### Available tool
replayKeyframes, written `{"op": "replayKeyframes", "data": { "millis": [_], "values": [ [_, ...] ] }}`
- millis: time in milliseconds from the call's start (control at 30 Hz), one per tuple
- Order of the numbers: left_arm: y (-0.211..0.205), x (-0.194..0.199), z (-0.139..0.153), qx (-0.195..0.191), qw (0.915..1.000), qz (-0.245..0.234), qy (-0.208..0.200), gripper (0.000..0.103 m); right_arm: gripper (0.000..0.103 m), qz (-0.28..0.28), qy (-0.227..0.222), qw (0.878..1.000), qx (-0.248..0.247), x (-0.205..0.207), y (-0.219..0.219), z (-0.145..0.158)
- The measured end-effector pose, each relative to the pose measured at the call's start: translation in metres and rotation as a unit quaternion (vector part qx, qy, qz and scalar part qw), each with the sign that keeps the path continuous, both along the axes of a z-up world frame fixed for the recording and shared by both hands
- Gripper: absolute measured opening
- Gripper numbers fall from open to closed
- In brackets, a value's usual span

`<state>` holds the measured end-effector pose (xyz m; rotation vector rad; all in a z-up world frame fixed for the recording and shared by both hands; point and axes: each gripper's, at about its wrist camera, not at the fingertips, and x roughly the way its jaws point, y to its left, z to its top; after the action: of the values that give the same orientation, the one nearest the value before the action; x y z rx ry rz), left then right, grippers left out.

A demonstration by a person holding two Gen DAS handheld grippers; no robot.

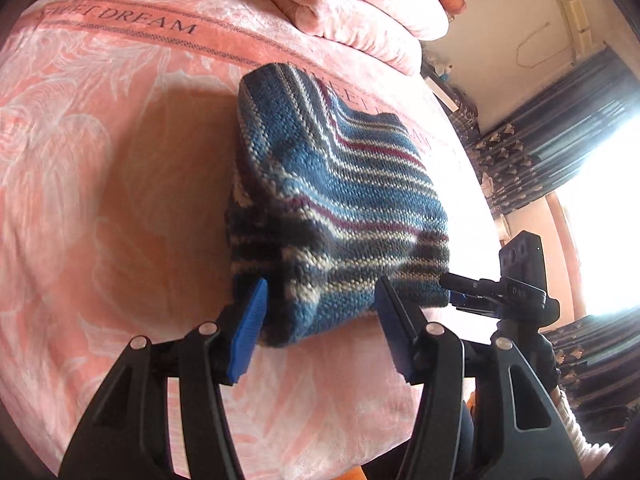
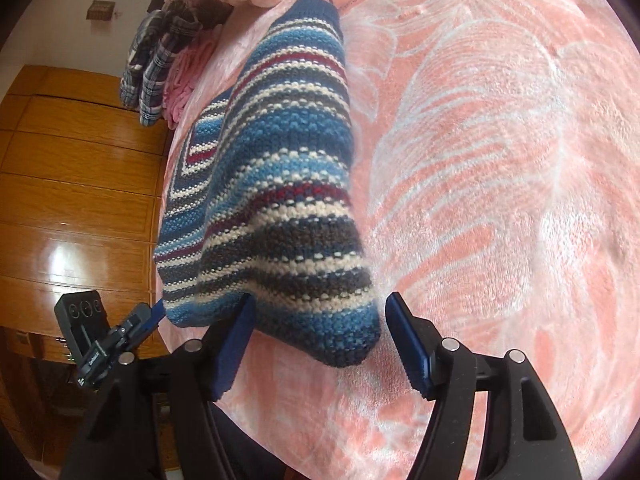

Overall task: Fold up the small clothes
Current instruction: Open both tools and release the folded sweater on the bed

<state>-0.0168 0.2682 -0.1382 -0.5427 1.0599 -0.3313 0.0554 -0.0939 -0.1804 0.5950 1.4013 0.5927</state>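
Sweater [image 1: 336,208], striped knit, lies folded on the bed [image 1: 100,200]. Left tool [image 1: 316,332] and right tool [image 2: 320,344] straddle its near edge, both spread wide and gripping nothing, apparently positioned for another fold.

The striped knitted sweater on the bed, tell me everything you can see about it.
The striped knitted sweater is a chunky knit in bands of blue, grey, cream and dark red, with a dark blue ribbed cuff at its far end in the right wrist view. It lies folded in layers on the pink blanket, bunched rather than flat. Its near edge sits between the open jaws of the left gripper and the right gripper, both at that edge; contact with the blue pads cannot be confirmed.
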Motion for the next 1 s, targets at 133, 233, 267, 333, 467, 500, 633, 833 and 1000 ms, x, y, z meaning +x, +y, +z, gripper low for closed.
{"op": "replayKeyframes", "data": {
  "millis": [133,233,267,333,467,500,633,833,1000],
  "values": [
    [-0.011,0.009,-0.02,0.018,0.9994,0.001,0.029,0.048,0.049,-0.002,0.031,0.999,0.02,0.0,0.003,-0.014],
    [-0.008,0.017,-0.029,0.026,0.9984,0.006,0.049,0.013,0.026,0.004,0.017,1.0,0.026,-0.001,0.004,-0.002],
    [-0.002,0.018,-0.031,0.019,0.9984,0.013,0.052,0.013,0.025,0.007,0.007,0.999,0.031,-0.002,0.004,0.005],
    [0.006,0.016,-0.03,0.012,0.9986,0.021,0.048,0.013,0.024,0.019,-0.013,0.999,0.022,-0.002,0.008,0.018],
    [0.011,0.014,-0.044,0.023,0.9976,0.014,0.064,0.013,0.024,0.037,-0.016,0.999,-0.015,-0.004,0.015,0.008],
    [0.012,0.014,-0.048,0.017,0.9974,0.017,0.068,0.013,0.024,0.036,-0.009,0.999,-0.02,-0.005,0.015,0.0],
    [0.016,0.014,-0.058,0.009,0.9971,0.021,0.073,0.016,0.024,0.022,0.001,1.0,-0.021,-0.008,0.008,-0.023],
    [0.015,0.013,-0.058,0.02,0.9972,0.019,0.069,0.018,0.028,0.015,0.002,0.999,-0.04,-0.008,0.012,-0.027],
    [0.009,0.002,-0.035,0.05,0.9962,0.027,0.066,0.028,0.056,0.003,-0.022,0.994,-0.105,-0.02,0.016,0.003]
  ]
}}
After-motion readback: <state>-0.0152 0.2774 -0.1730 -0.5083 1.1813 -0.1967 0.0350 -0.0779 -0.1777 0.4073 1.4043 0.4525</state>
